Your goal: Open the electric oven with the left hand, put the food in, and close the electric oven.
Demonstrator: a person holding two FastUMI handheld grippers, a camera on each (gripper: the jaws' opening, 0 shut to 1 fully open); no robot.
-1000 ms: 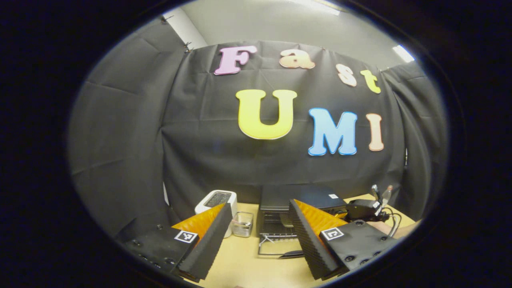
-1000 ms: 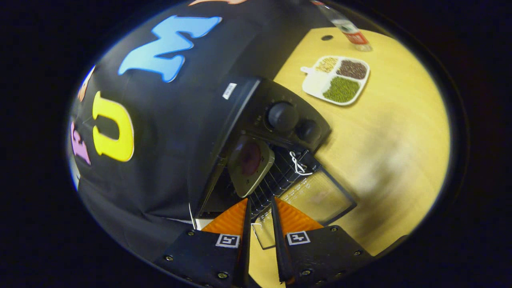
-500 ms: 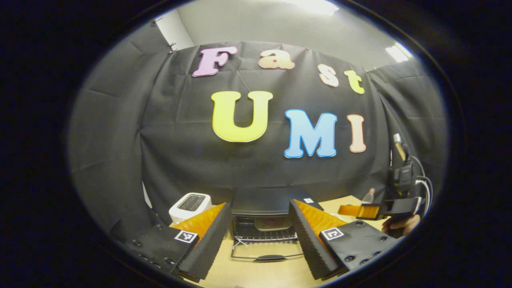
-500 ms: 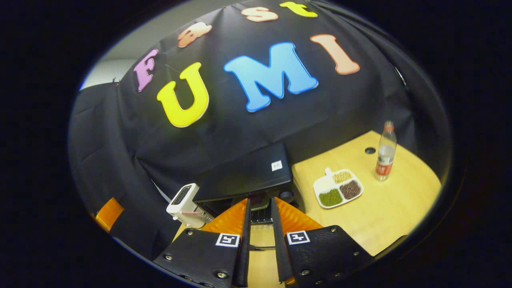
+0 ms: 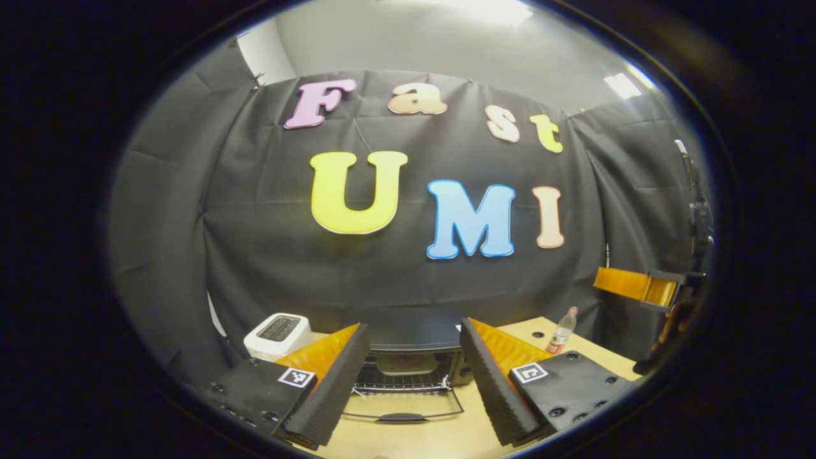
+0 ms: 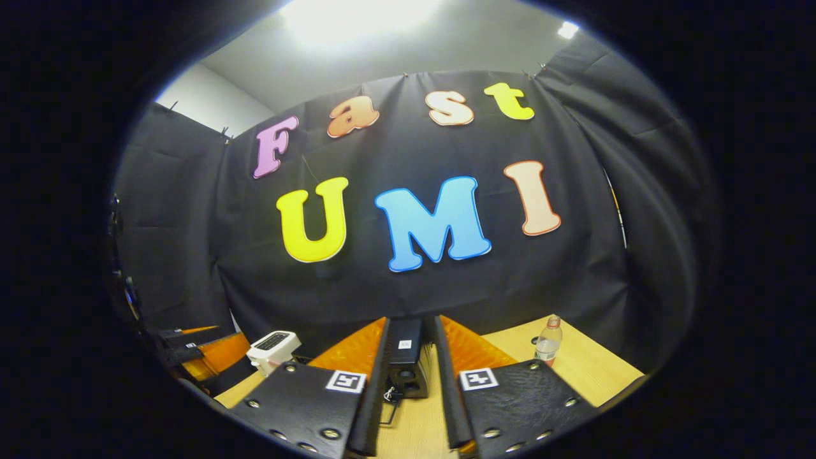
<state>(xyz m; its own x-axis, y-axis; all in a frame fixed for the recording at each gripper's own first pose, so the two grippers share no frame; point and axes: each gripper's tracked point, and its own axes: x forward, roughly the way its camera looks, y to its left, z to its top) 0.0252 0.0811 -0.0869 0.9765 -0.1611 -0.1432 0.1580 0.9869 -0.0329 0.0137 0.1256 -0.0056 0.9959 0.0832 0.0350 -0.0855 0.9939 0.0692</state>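
The black electric oven point(image 5: 408, 347) stands at the back of the wooden table with its glass door point(image 5: 403, 408) folded down flat. A plate of food point(image 5: 405, 363) rests on the rack inside. My left gripper point(image 5: 414, 326) hovers well in front of the oven, open wide, with nothing between its fingers. My right gripper point(image 6: 411, 328) is held high and farther back, its fingers a narrow gap apart and empty. Between them I see the oven point(image 6: 406, 363) small and far off. The right gripper point(image 5: 637, 287) also appears at the right edge of the left gripper view.
A white toaster point(image 5: 278, 333) sits left of the oven. A plastic water bottle point(image 5: 561, 331) stands at the right rear of the table point(image 5: 446, 440). The left gripper point(image 6: 204, 357) shows low at the left of the right gripper view.
My right gripper has pulled back and up from the oven mouth, leaving the plate on the rack. The left gripper has backed off and swung to face the open door squarely.
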